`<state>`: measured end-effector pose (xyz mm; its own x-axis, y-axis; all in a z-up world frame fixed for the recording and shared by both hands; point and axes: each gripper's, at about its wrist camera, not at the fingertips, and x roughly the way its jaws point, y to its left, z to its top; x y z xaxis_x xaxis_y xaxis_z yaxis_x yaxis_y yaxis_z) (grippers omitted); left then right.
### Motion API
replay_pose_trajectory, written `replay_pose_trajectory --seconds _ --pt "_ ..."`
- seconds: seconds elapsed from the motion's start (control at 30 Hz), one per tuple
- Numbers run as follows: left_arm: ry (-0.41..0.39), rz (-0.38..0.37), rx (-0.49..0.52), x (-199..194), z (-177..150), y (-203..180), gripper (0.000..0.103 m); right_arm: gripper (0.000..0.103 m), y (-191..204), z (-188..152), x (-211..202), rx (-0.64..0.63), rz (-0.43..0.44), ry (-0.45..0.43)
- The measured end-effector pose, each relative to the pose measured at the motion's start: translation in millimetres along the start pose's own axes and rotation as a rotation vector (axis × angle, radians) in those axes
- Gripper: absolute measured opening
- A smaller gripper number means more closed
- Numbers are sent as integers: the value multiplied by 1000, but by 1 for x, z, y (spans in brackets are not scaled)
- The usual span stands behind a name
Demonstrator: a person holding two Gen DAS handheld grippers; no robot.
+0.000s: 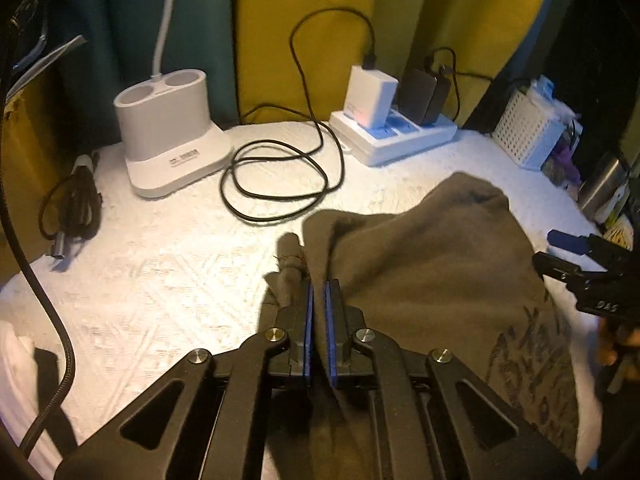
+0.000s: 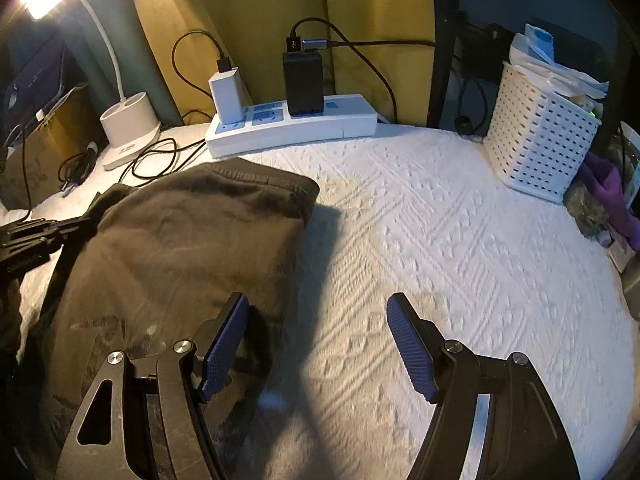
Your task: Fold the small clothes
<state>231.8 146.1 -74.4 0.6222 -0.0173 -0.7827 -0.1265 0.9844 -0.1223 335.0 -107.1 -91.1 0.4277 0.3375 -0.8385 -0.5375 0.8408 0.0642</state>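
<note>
A dark olive-brown garment with a printed pattern lies partly folded on the white textured surface. My left gripper is shut on a fold of its left edge, with cloth bunched between and beside the blue pads. The garment also shows at the left of the right wrist view. My right gripper is open and empty; its left finger hovers over the garment's right edge and its right finger over bare surface. The right gripper also appears at the right edge of the left wrist view.
A white power strip with a white and a black charger stands at the back. A white lamp base and a coiled black cable lie back left. A white perforated basket stands at the right, with clutter beside it.
</note>
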Motion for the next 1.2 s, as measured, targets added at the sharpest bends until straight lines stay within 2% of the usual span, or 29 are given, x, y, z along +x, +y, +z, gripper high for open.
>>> replay_pose_trajectory --seconds 0.03,0.1,0.13,0.17,0.3,0.47,0.73,0.87,0.9,1.07,1.2 --pt "-6 6 -4 -3 1 2 19 73 0 1 0 -1 1 -2" --pt "-27 13 -25 -10 1 10 68 73 -2 5 2 0 3 -3" --pt "-39 9 -41 -12 1 14 75 73 -2 7 3 1 4 -4" --pt "-41 3 -54 -13 0 17 75 73 -3 9 4 0 6 -5" --pt "4 -31 -77 -5 -4 21 75 73 -5 15 7 6 21 -12" --pt "73 -58 -8 13 -12 2 76 73 -7 22 18 19 60 -6" --pt "35 -34 103 18 -16 -20 75 74 -5 25 38 48 127 20" --pt "19 -54 99 16 -17 -20 66 78 1 27 41 39 138 13" --pt "15 -61 100 16 -17 -20 59 78 3 27 41 34 139 12" --pt "-4 -93 113 16 -19 -28 38 79 18 27 46 -27 137 -6" --pt "-9 -109 94 15 -20 -29 35 78 29 28 47 -70 167 -3"
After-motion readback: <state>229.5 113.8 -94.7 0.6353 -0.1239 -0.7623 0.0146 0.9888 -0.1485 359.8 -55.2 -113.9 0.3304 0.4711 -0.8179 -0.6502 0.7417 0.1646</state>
